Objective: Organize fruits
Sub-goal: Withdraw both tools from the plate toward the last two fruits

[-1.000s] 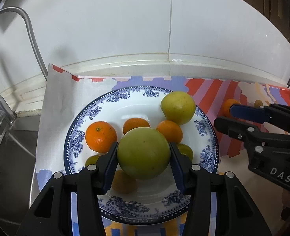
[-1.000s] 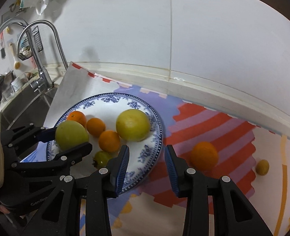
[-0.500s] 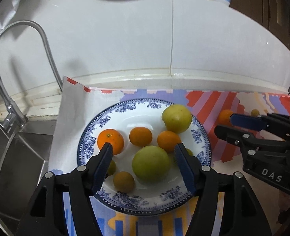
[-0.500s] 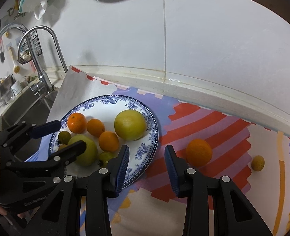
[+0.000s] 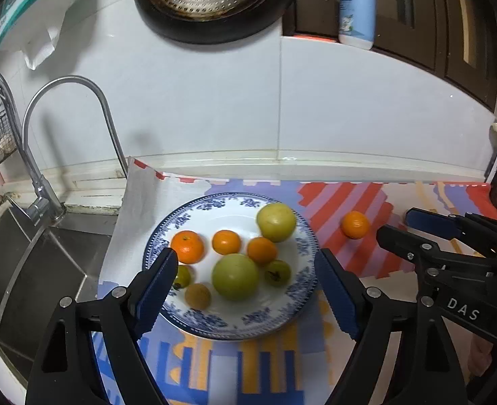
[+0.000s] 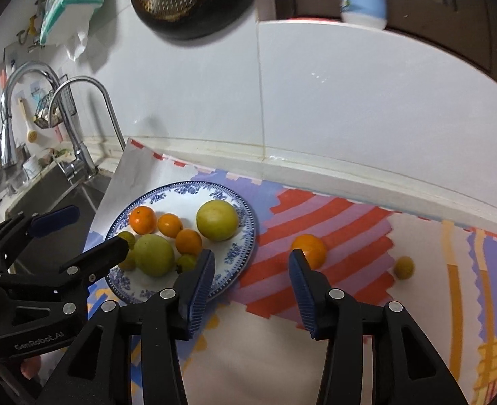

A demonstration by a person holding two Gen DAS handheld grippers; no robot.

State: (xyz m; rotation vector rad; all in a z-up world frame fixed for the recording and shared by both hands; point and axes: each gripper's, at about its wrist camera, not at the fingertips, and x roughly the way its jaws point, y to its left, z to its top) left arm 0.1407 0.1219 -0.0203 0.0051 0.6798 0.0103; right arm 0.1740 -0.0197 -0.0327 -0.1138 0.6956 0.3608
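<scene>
Step in hand: transfer of loose fruit to the plate [image 5: 235, 329]. Left gripper [image 5: 245, 283]: jaws wide apart, empty, above the plate. Right gripper [image 6: 252, 276]: jaws wide apart, empty. Next: right gripper centres on the orange [image 6: 311, 248] near the tabletop's back edge, then closes.

White plate [image 5: 284, 317] with a blue floral rim; on it orange mandarins [image 5: 186, 247] and yellow-green fruit [image 5: 235, 276]. Beneath it, a red-, lilac- and yellow-striped mat [image 5: 359, 256].
</scene>
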